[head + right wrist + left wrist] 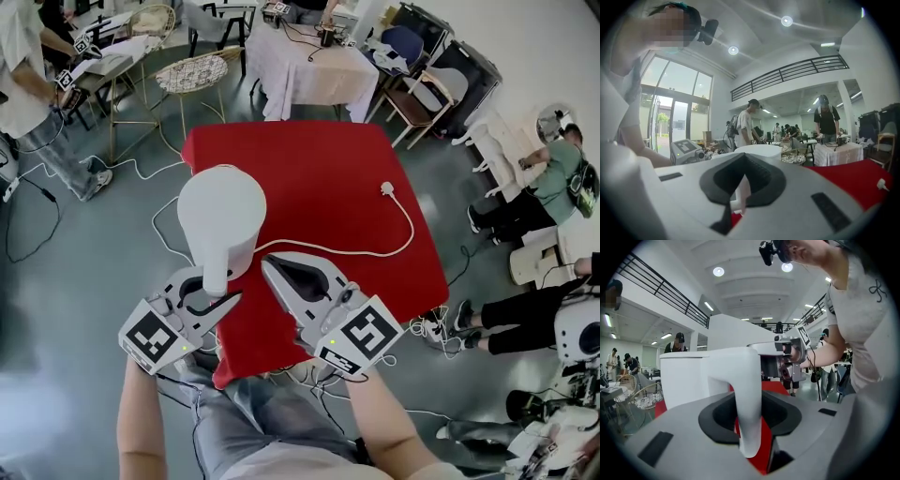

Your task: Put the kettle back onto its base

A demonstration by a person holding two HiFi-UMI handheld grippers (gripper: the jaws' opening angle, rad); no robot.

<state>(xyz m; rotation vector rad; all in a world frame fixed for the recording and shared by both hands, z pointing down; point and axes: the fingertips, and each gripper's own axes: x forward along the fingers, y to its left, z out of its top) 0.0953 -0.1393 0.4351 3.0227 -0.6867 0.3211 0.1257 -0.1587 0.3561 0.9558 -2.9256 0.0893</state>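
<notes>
A white kettle point(222, 211) stands upright near the left edge of the red table point(319, 178). Its handle point(216, 272) points toward me. My left gripper point(214, 289) is open, and the handle point(749, 399) stands between the jaws with red cloth showing beside it. My right gripper point(270, 267) hovers just right of the handle, jaws together and empty; in its own view the kettle point(757, 151) lies ahead. A white cable point(375, 251) runs out from under the kettle to a plug point(385, 188). The kettle hides whatever is under it, so I see no base.
The table's near corner lies under my grippers, with tangled cables on the floor below. A round wicker table point(192, 73) and a white-clothed table point(300, 66) stand beyond the far edge. People sit on the floor at the right point(525, 319).
</notes>
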